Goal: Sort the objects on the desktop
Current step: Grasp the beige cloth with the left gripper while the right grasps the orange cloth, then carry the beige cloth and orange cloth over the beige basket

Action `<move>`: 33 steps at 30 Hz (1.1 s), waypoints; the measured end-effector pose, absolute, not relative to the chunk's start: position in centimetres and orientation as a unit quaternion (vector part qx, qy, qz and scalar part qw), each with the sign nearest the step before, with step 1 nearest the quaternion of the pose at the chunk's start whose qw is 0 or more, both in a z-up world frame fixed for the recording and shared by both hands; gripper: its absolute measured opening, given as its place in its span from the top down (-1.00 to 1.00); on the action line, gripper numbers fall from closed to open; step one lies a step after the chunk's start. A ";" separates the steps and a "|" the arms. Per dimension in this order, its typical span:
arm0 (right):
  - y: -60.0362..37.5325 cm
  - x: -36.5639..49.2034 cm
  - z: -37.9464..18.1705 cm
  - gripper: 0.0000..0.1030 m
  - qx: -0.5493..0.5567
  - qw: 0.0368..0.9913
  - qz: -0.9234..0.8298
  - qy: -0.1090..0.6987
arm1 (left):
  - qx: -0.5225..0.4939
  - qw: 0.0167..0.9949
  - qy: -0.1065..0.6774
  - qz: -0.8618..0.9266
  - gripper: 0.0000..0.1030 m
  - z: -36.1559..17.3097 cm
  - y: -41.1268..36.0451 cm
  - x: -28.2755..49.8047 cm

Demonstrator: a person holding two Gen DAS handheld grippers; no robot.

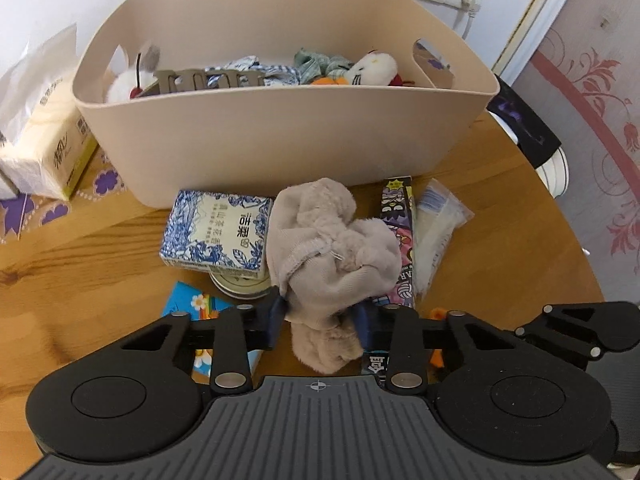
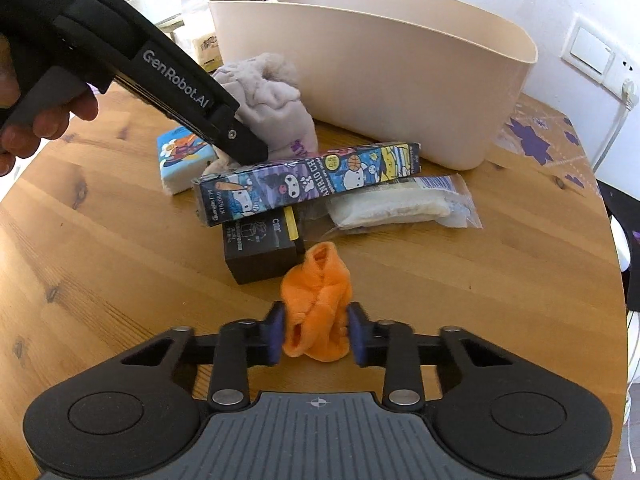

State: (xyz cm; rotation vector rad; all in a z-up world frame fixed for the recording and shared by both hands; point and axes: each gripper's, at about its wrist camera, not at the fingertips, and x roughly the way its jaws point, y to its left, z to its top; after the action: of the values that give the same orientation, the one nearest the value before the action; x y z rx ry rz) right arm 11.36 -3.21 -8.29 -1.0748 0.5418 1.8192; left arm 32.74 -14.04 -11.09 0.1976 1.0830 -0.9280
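My left gripper is shut on a grey-beige plush cloth, held just in front of the beige storage bin; it also shows in the right wrist view with the left tool over it. My right gripper is shut on an orange plush piece low over the wooden table. The bin holds plush toys and cloths.
On the table lie a blue-white tissue box, a cartoon-printed long box, a black box, a clear packet, a blue cartoon tissue pack, a round tin. A tissue pack stands left of the bin.
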 end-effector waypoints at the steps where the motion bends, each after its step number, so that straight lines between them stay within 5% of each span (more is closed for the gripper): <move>1: -3.2 11.3 -8.2 0.66 -0.438 0.461 0.740 0.219 | 0.095 0.753 0.494 -0.424 0.54 -11.1 -14.1 32.7; 14: -4.2 11.7 -7.7 0.73 -0.443 0.452 0.744 0.212 | 0.099 0.765 0.489 -0.407 0.81 -10.6 -13.2 32.4; 33: -6.3 12.8 -4.6 0.75 -0.422 0.455 0.763 0.182 | 0.093 0.783 0.458 -0.410 0.83 -7.3 -9.7 29.2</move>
State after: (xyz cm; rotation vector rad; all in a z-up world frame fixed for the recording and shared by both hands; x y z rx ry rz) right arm 12.80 -6.29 -4.58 -1.0404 0.4482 1.8819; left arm 29.22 -9.74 -7.34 0.2006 0.9888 -0.8849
